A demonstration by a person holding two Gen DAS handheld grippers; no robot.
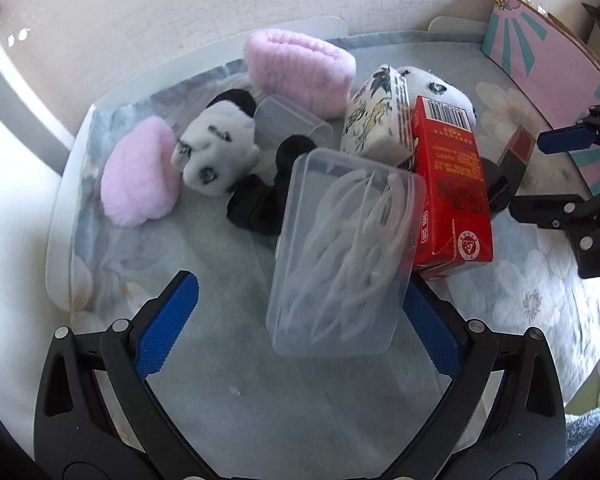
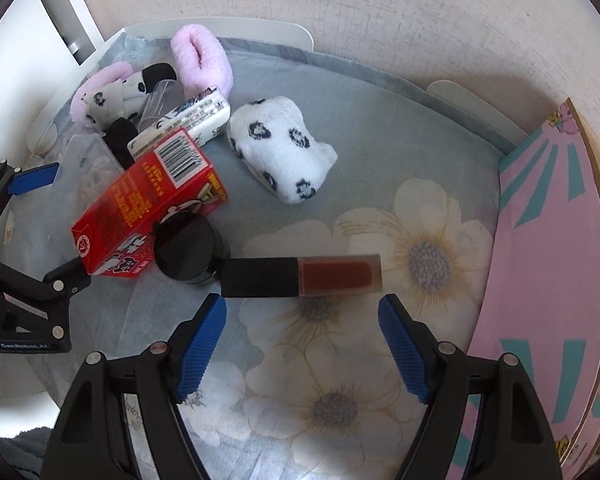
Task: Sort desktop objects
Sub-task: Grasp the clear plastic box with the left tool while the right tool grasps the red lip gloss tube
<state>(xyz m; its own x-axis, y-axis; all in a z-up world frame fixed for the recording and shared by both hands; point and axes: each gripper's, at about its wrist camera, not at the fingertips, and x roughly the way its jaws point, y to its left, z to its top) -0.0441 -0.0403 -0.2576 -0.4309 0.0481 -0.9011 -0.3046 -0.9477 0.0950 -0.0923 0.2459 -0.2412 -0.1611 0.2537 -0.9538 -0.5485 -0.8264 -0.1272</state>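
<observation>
Left tongs (image 1: pixel 298 322) gape wide over the clear, rigid plastic case of white picks (image 1: pixel 342 256), leaning on the red carton (image 1: pixel 452 196): light, slick, best pinched across its narrow sides. Right tongs (image 2: pixel 302 346) stand wide, empty, near the black-capped red lip-gloss tube (image 2: pixel 300 276) lying on the floral-clothed tabletop (image 2: pixel 380 152): light, hard, slippery; grip across its square body.

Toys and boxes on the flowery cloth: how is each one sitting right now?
Clear plastic box: lid shut, propped tilted.
Red carton: lying on its side.
Lip gloss tube: lying flat, capped.
Panda plush: lying down.
Left hand-held gripper: open.
Right hand-held gripper: open, empty.
</observation>
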